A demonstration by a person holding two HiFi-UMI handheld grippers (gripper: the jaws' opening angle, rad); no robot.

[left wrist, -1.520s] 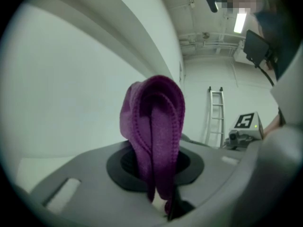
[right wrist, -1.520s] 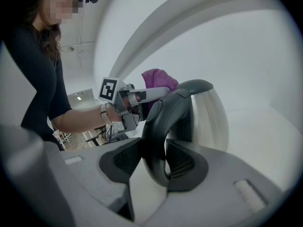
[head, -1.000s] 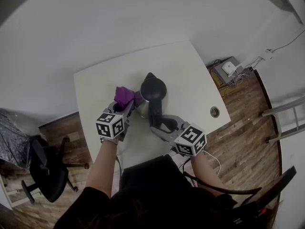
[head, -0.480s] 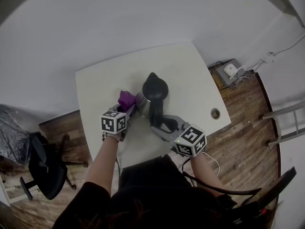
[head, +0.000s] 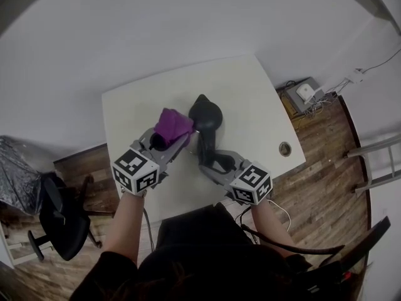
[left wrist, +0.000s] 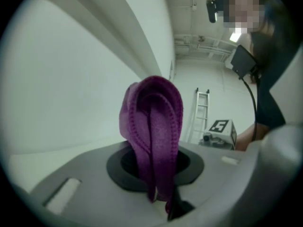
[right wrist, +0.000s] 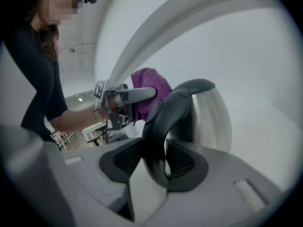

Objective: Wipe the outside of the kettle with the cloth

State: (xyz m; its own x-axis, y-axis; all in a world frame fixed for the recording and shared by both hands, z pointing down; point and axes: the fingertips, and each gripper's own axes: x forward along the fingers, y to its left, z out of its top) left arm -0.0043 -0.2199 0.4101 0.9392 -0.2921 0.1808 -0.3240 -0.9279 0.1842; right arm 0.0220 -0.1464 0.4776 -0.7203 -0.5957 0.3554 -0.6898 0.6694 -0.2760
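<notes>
I clamp the kettle (head: 207, 110) by its handle (head: 205, 148) in the right gripper (head: 212, 163), frame centre, to steady it; the left gripper (head: 165, 143) pinches the cloth (head: 173, 124) for wiping.

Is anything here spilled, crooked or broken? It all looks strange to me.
Nothing stands out. The kettle appears upright on the white table, its handle gripped in the right claw; the left claw holds a bunched purple cloth beside the kettle's top. No spill or damage shows.
</notes>
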